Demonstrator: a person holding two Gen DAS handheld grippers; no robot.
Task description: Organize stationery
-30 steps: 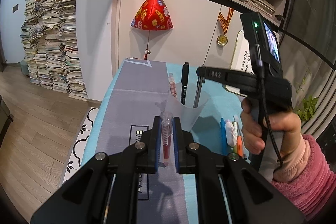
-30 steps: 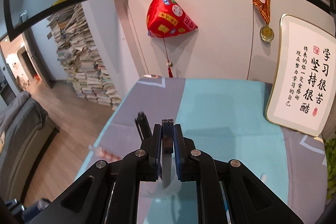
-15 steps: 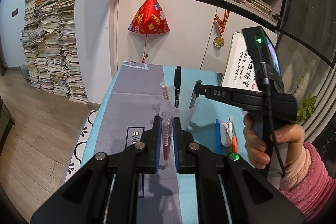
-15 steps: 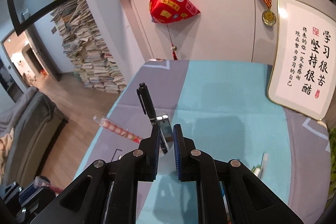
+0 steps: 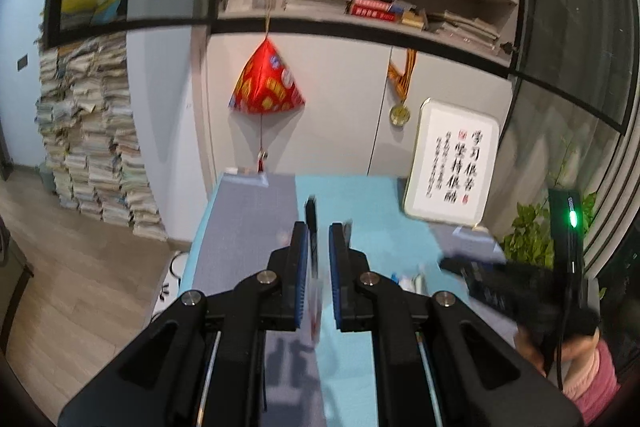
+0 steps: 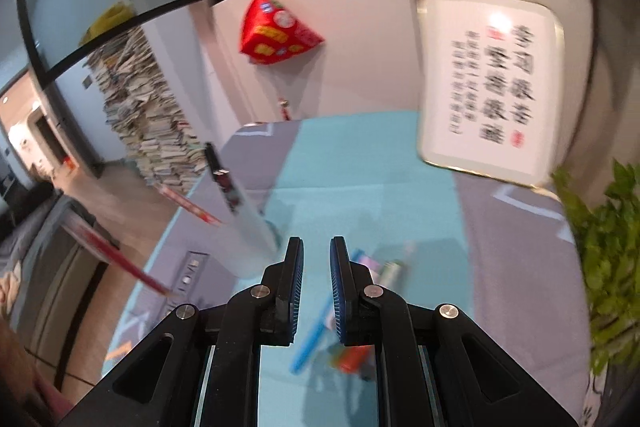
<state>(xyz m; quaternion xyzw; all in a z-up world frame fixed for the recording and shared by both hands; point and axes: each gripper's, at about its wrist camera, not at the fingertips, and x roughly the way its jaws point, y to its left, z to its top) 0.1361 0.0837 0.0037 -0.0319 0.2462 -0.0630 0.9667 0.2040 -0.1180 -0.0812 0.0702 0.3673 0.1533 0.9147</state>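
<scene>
Standing in a thin cup (image 6: 248, 239) on the tabletop (image 6: 360, 179), two pens lean outward; light, stiff, slippery loose pens (image 6: 344, 311) lie beneath the right gripper (image 6: 316, 267), jaws empty and slightly apart; grasp mid-barrel.

Left gripper (image 5: 319, 259): jaws apart around a blurred pen (image 5: 314, 303); contact unclear.

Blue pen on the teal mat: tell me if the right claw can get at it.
Probably yes: the right claw is open, holds nothing, and hovers just above the blue pen, which lies uncovered; an orange item crowds one side.
</scene>
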